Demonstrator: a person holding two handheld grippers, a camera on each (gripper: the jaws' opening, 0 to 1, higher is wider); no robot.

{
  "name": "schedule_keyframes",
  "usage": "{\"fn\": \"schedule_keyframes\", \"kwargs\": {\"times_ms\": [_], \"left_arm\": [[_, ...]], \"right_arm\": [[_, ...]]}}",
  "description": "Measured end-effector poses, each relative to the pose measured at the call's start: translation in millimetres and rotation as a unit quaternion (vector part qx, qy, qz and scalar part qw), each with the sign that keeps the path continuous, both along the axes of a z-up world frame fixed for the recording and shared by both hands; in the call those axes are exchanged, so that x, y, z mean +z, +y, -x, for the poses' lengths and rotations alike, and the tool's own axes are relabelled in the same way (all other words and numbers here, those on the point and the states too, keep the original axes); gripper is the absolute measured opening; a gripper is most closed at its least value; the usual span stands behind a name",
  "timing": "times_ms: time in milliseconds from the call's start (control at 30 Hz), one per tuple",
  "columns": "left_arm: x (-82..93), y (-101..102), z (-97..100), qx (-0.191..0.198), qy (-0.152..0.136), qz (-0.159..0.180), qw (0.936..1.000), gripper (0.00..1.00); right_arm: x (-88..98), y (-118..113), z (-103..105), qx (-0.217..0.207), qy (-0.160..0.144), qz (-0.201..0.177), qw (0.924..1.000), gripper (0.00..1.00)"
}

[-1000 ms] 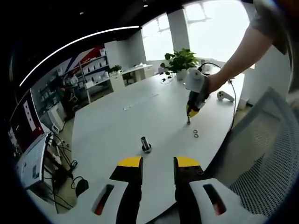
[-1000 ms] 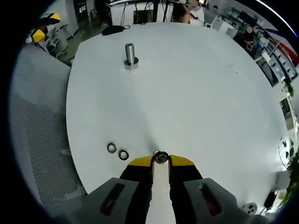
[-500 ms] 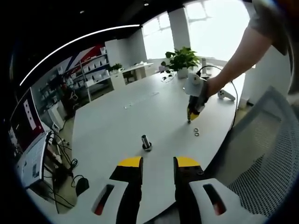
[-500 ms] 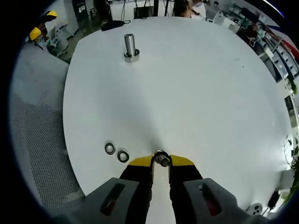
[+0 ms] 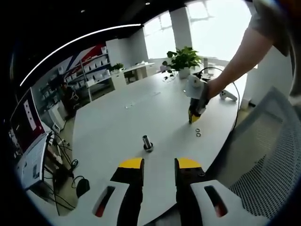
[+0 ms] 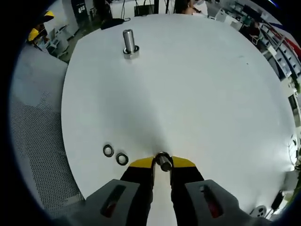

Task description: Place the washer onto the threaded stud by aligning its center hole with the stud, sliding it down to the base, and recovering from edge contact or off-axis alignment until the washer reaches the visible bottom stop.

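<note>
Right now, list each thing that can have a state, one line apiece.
Right hand-held gripper: shut on a washer, just above the table.
Washer: pinched between the jaws, not yet on the stud.
Threaded stud: upright, bare.
Two spare washers: flat on the table.
Left hand-held gripper: open, empty.

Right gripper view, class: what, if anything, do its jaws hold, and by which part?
The right gripper holds a washer, pinched by its rim between the yellow jaw tips. The left gripper holds nothing.
</note>
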State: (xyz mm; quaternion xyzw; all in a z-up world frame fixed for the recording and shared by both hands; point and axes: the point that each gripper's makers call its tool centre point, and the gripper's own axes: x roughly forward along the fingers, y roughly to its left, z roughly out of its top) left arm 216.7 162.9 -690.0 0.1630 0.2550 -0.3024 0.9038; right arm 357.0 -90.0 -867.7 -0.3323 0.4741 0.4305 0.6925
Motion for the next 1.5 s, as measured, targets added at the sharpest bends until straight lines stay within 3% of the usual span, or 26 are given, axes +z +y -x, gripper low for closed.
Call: {"fn": "schedule_keyframes", "kwargs": {"times_ms": [600, 1500], "left_arm": [[-1.0, 0.7, -0.5, 0.000, 0.000, -0.005, 1.0000, 0.24], [3.6, -4.5, 0.8, -0.011, -0.005, 0.012, 0.9998, 0.25]], "right_arm": [[8.9, -4.2, -3.1, -0.023, -0.004, -0.016, 0.9996, 0.18], [24.5, -28.3, 12.5, -0.043, -0.013, 0.000, 0.9990, 0.19]]}}
